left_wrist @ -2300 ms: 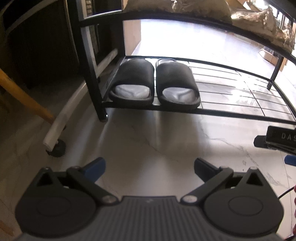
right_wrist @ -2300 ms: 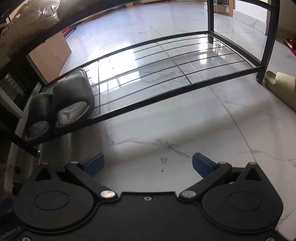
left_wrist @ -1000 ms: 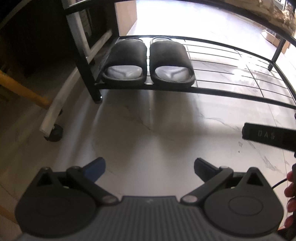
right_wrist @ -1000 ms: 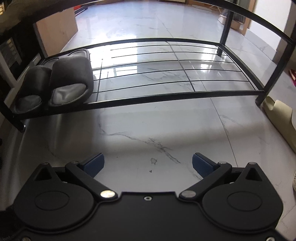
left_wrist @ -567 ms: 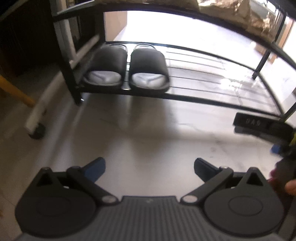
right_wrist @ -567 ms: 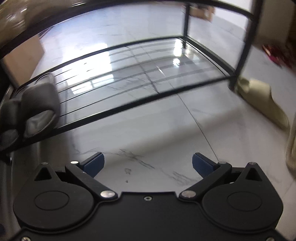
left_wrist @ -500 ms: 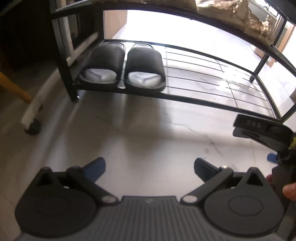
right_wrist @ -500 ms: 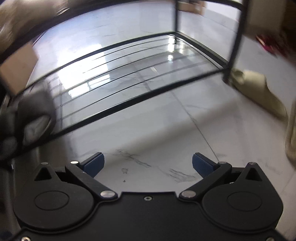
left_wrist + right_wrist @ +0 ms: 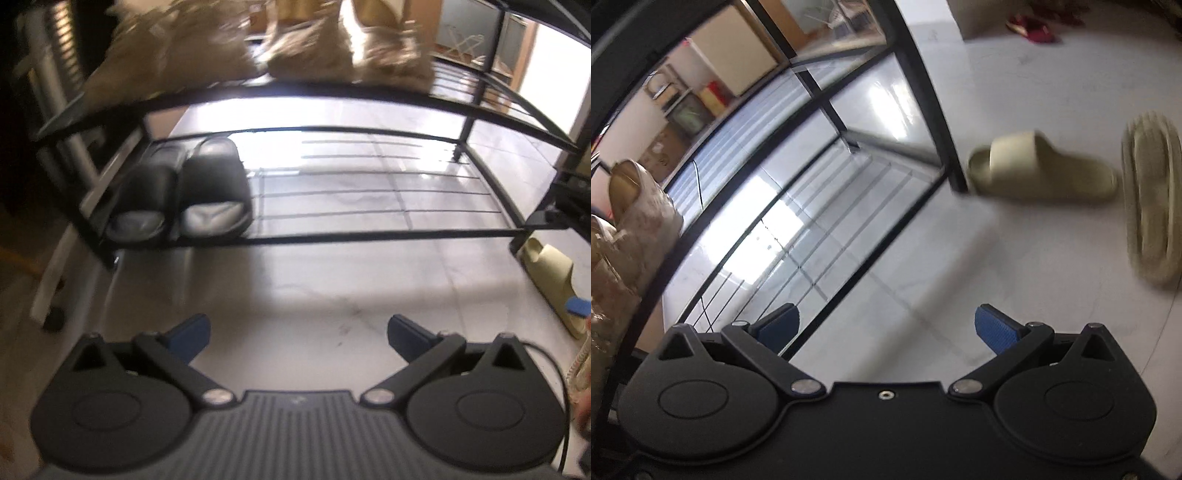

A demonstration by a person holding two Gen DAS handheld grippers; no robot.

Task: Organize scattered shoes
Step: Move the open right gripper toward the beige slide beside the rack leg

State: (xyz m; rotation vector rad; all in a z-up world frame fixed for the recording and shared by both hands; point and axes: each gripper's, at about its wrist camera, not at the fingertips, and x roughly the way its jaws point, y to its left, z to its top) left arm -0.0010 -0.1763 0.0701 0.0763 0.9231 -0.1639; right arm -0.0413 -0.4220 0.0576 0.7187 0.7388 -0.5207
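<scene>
Two black slides (image 9: 192,195) sit side by side at the left end of the black wire rack's bottom shelf (image 9: 369,232). A beige slide (image 9: 1041,170) lies upright on the white floor by the rack's right front leg (image 9: 938,110); it also shows at the right edge of the left wrist view as the beige slide (image 9: 550,273). A second beige slide (image 9: 1152,206) lies sole-up to its right. My left gripper (image 9: 297,332) is open above bare floor in front of the rack. My right gripper (image 9: 886,325) is open and holds nothing, some way short of the beige pair.
Tan furry boots (image 9: 221,48) fill the rack's upper shelf, also seen as boots (image 9: 631,206) on the left of the right wrist view. A white pole on a black foot (image 9: 51,295) stands left of the rack. Red footwear (image 9: 1034,27) lies far off. The other gripper's body (image 9: 569,199) shows at the right.
Both grippers swung to the right along the rack. The right wrist view turned from the shelf toward the rack's right end, bringing the two beige slides into view. Both jaws stayed open.
</scene>
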